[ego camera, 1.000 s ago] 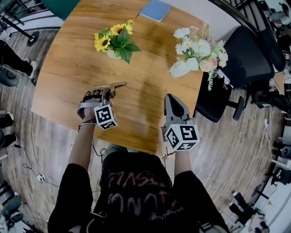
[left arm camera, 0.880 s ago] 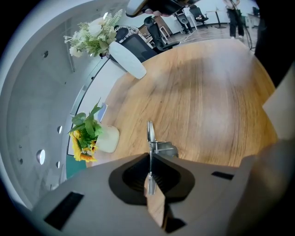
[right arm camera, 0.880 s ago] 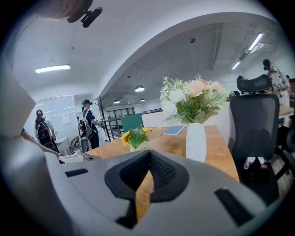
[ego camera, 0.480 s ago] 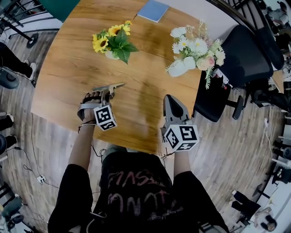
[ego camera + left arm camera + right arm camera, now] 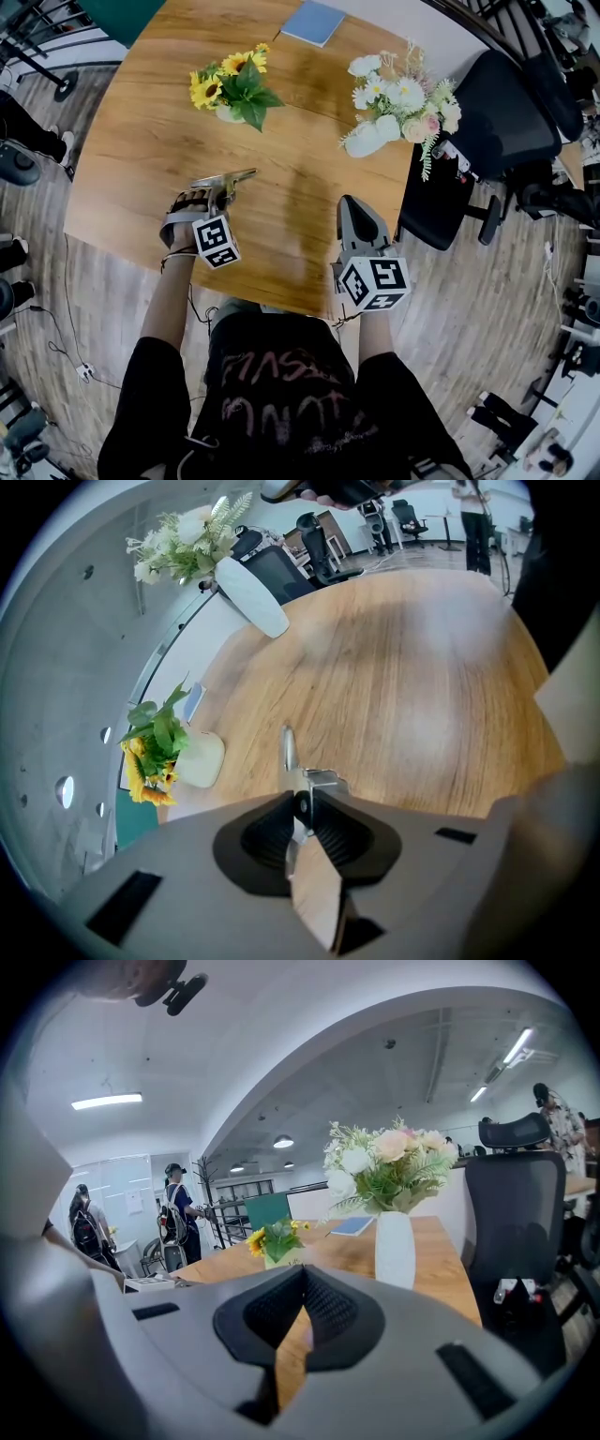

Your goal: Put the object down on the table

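A slim metal tool (image 5: 236, 176) sticks forward out of my left gripper (image 5: 223, 187), low over the wooden table (image 5: 141, 141) near its front left. In the left gripper view the tool (image 5: 288, 752) points away over the wood. The left gripper (image 5: 302, 803) has its pads still against the tool's near end while its jaws are opening. My right gripper (image 5: 351, 206) hovers at the table's front right edge. Its jaws (image 5: 302, 1274) are shut with nothing between them.
A sunflower pot (image 5: 234, 89) stands behind the left gripper. A white vase of pale flowers (image 5: 394, 108) sits at the right edge, and a blue notebook (image 5: 319, 21) lies at the far edge. A black office chair (image 5: 487, 141) stands to the table's right.
The left gripper with the tool has barely shifted, and the tool shows a little more plainly against the wood. The right gripper has stayed where it was.
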The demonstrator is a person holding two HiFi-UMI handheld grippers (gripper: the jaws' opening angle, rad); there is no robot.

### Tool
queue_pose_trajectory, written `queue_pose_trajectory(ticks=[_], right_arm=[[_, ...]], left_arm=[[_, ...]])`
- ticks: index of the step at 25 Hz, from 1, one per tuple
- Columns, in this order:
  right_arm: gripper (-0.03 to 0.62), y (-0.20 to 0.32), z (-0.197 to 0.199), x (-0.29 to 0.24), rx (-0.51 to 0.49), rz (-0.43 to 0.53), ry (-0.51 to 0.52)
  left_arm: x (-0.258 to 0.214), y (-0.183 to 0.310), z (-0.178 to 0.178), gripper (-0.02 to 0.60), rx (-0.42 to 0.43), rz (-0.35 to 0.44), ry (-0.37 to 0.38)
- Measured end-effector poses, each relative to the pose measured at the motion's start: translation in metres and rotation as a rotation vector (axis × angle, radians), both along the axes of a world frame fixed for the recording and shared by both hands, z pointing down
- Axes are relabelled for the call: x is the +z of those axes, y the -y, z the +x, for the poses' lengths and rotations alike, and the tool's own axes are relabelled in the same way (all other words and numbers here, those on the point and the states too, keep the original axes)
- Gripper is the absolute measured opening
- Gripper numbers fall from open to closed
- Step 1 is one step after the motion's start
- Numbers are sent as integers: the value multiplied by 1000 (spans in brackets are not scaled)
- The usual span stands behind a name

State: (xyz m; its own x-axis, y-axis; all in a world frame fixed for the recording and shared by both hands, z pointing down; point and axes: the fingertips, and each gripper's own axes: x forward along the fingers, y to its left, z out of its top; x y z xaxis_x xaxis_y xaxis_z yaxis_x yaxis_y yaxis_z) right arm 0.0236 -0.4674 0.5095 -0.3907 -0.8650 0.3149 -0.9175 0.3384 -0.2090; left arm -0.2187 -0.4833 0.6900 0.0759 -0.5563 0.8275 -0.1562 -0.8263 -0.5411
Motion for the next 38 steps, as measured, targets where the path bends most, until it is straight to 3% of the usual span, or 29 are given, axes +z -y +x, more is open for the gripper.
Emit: queue_pose_trajectory(ticks=[18,27,38], right_arm=[[6,-1,0,-2,-1,6,-6],[6,-5,-1,-8,-3,23,0],[6,-18,5,-24,9,62,9]], left_arm=[[8,-13,4,216,-30,-129,-58],[-20,-13,13,216,-198,-141,-304],[-84,-10,-1,110,-361,49,-506]])
